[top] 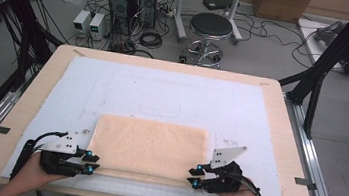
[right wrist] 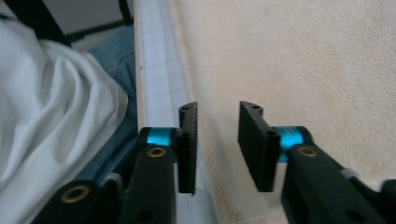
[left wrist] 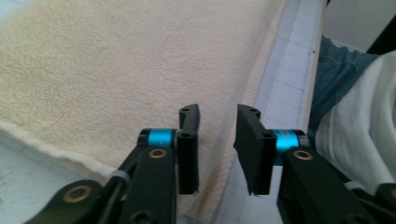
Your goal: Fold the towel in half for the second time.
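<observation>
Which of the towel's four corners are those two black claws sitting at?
The two nearest the person: left gripper at the near-left corner, right gripper at the near-right, both open. The cream towel's far corners lie untouched.

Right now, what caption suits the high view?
Two open claws, left claw and right claw, flank a cream towel on the table.

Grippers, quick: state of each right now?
Left gripper: open, jaws astride the towel's near edge, holding nothing.
Right gripper: open, likewise over the towel's near edge, holding nothing.
</observation>
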The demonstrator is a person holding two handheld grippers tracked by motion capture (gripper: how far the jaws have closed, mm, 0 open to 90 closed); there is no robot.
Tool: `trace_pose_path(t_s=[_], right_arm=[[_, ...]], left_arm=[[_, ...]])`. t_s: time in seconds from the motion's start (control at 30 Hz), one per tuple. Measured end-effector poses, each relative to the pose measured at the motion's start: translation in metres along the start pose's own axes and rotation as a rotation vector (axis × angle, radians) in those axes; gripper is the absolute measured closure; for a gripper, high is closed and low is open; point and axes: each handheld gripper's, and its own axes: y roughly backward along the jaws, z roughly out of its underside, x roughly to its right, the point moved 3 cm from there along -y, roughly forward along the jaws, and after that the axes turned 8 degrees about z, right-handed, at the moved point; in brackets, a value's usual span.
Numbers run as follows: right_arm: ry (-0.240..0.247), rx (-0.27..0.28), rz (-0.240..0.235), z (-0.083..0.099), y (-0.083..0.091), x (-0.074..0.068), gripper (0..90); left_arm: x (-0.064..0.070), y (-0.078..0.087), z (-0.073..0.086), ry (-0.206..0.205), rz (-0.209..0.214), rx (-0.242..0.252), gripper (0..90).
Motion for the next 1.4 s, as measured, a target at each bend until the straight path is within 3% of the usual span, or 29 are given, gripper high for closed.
trace_pose_path(t_s=[0.2,0.37,0.43,0.5,0.57,0.67,0.77,0.97,1.23,1.4], right_arm=[[-0.018,0.008,0.066,-0.005,-0.010,0.014,69.3],[0.011,-0.051,0.071,0.002,-0.019,0.013,70.6],[0.040,-0.073,0.086,0.008,-0.022,0.010,70.7],[0.056,-0.060,0.104,0.012,-0.024,0.008,70.5],[0.035,-0.053,0.097,0.010,-0.022,0.009,68.4],[0.005,-0.020,0.118,0.005,-0.017,0.016,62.7],[-0.005,-0.012,0.182,-0.003,-0.013,0.025,56.0],[-0.054,0.030,0.282,-0.019,-0.004,0.052,45.1],[-0.126,0.034,0.403,-0.031,-0.003,0.097,31.8],[-0.151,0.031,0.401,-0.034,-0.011,0.111,31.1]], left_arm=[[-0.015,-0.008,-0.009,0.013,-0.037,0.008,77.1],[-0.012,-0.023,0.001,0.019,-0.003,-0.058,80.6],[-0.011,-0.024,0.004,0.018,-0.002,-0.044,80.6],[-0.012,-0.023,0.004,0.033,0.008,-0.041,79.3],[-0.012,-0.021,0.001,0.025,0.000,-0.042,75.5],[-0.015,-0.015,-0.006,0.021,-0.042,-0.014,68.6],[-0.026,-0.006,-0.017,0.038,-0.102,0.029,60.7],[-0.051,0.000,-0.030,0.110,-0.192,0.110,46.2],[-0.085,-0.004,-0.034,0.202,-0.273,0.100,31.1],[-0.102,-0.004,-0.042,0.209,-0.323,0.111,30.7]])
